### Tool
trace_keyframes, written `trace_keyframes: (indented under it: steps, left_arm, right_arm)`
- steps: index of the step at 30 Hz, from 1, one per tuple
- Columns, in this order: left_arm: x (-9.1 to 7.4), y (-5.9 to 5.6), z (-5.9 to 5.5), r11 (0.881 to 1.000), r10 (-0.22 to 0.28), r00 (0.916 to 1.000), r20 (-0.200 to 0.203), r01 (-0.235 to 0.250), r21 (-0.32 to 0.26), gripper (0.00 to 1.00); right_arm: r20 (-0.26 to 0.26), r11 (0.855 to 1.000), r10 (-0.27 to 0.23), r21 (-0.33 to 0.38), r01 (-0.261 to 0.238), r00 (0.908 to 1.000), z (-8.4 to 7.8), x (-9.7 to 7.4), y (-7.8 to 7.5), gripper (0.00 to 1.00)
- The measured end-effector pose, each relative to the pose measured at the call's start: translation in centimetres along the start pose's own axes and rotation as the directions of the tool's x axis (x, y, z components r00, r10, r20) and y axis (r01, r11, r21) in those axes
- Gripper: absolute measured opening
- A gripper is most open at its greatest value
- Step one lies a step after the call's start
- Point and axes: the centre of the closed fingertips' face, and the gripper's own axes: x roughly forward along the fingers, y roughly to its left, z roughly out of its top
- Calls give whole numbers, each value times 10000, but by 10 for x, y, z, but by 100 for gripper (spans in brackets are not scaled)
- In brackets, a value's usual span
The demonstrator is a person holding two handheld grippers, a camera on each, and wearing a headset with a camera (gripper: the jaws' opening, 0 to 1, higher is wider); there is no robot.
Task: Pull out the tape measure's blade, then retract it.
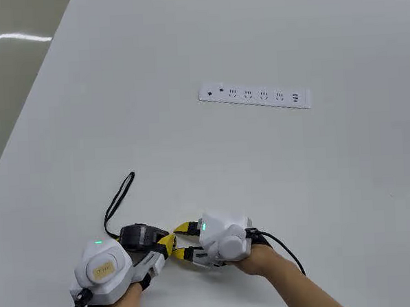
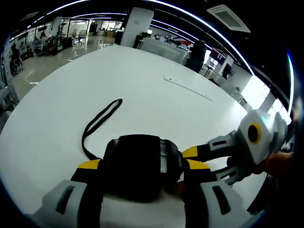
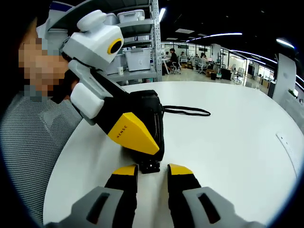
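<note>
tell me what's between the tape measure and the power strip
Nothing: in the head view the table is bare between the tape measure and the power strip.

Black tape measure (image 1: pixel 142 234) rests on white table (image 1: pixel 260 164), strap (image 1: pixel 118 199) trailing.

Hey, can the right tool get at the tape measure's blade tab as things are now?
Probably yes. The right tool has its jaws apart right at the blade tab, nothing in between. The left tool clamps the tape measure by its sides, leaving that end free.
</note>
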Motion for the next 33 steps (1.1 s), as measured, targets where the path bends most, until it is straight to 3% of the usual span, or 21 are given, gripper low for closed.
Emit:
trace_keyframes:
  steps: [14,17,25,30,33]
  left_arm:
    - [-12,-5,8,9865,-503,9986,188,468,1569,71]
    - [-15,-7,10,9763,-674,9973,282,601,2080,72]
    - [-22,-5,11,9583,-996,9948,233,896,2715,72]
    - [-28,-4,12,9253,-1251,9921,69,1141,3615,72]
    - [-30,-4,11,9153,-1417,9899,-32,1323,3805,72]
  right_arm:
    - [-109,9994,-246,253,248,9996,-1,-13,4,33]
    - [-165,9989,-325,337,330,9993,-1,-16,5,36]
    - [-227,9953,-684,668,698,9974,0,-28,8,43]
    - [-176,9913,-1007,838,1018,9948,3,-38,9,46]
    - [-155,9874,-1193,1031,1203,9927,4,-43,10,49]
